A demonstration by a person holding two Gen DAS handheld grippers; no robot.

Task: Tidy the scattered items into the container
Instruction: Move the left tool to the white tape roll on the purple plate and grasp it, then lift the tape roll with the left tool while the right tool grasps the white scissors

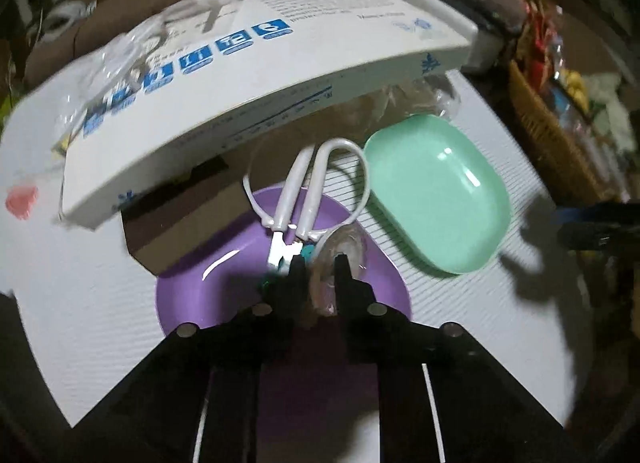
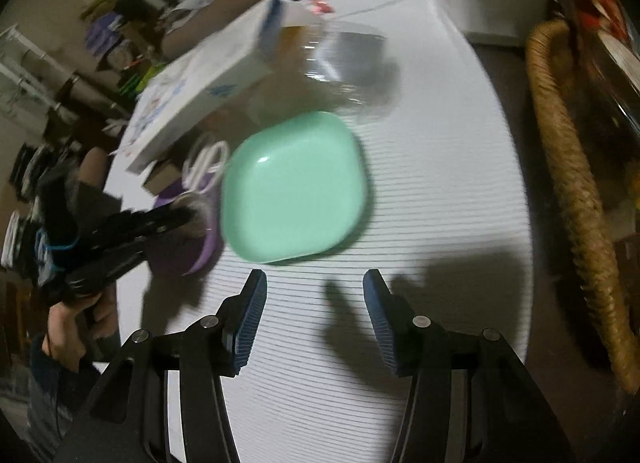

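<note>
Left wrist view: left gripper (image 1: pixel 318 263) down over the purple dish (image 1: pixel 208 263), fingers drawn narrow around a clear, crinkly wrapped item (image 1: pixel 340 253); pads look pressed on it, though blur leaves the grip unsure. White scissors (image 1: pixel 298 199) lying across the dish's far rim, blades just beside the left fingertip. Mint-green dish (image 1: pixel 436 199) touching or nearly touching the purple one, empty, toward the right edge of the white ribbed mat (image 1: pixel 460 303). White printed box (image 1: pixel 256 79) propped above a brown carton (image 1: pixel 180 223) at the mat's far left.

Right wrist view: right gripper (image 2: pixel 315 283) hovering over bare mat near the front edge, fingers (image 2: pixel 256 315) about half apart, nothing between them. Mint-green dish (image 2: pixel 294 187) just ahead. Clear plastic wrap (image 2: pixel 344 59) beyond, toward the far edge.

Step in hand, by judgement: securing the wrapped item. Next: lift clear of the scissors without dragging them, then carry to the container; which vessel serves as container cannot be told.
</note>
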